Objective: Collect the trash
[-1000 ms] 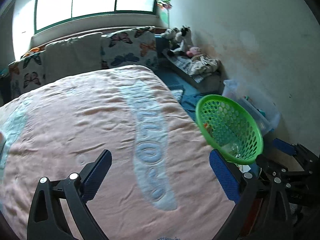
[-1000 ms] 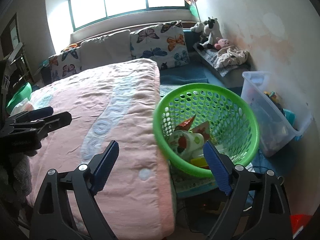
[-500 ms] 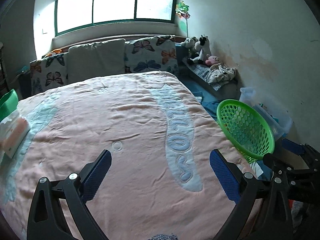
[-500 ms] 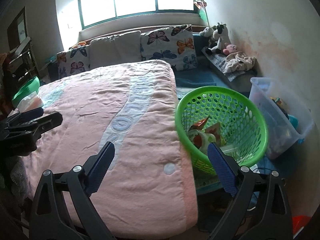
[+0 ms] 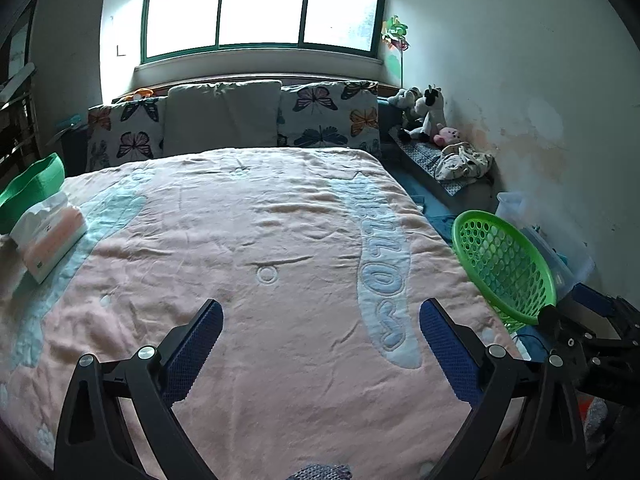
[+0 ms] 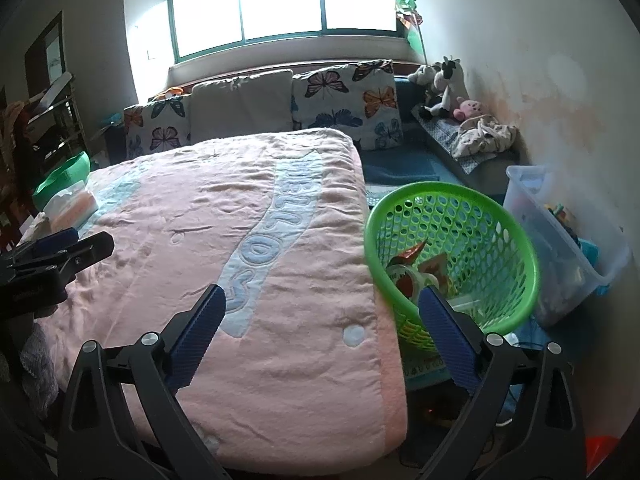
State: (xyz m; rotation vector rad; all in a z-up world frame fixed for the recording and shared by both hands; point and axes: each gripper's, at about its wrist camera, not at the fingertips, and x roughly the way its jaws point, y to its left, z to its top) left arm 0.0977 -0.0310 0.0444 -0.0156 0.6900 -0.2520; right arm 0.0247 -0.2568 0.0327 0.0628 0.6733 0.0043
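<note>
Far left of the bed point(image 5: 280, 240), a green bowl point(image 5: 32, 190) sits at the edge w/ a tissue pack point(image 5: 50, 236) just beside it on the pink blanket point(image 6: 240, 240). Left tool point(image 5: 320, 346) hangs over the near middle of the blanket, jaws wide, nothing btwn them. Far end: butterfly pillows point(image 5: 328, 114) and a plain one under the window point(image 5: 260, 12). Right tool point(image 6: 322, 334) is over the near right corner of the bed, jaws wide and just been opening, nothing btwn them; its right finger overlaps the basket in view. Green basket point(image 6: 480, 216) stands just beside the bed's right edge, tilted toward the bed, w/ the trash point(image 6: 416, 272), wrappers and a cup, lying in it. Right of the basket, a clear plastic bin point(image 6: 560, 248) against the wall. Far right corner: stuffed toys point(image 6: 444, 80) and crumpled cloth on a low ledge.
</note>
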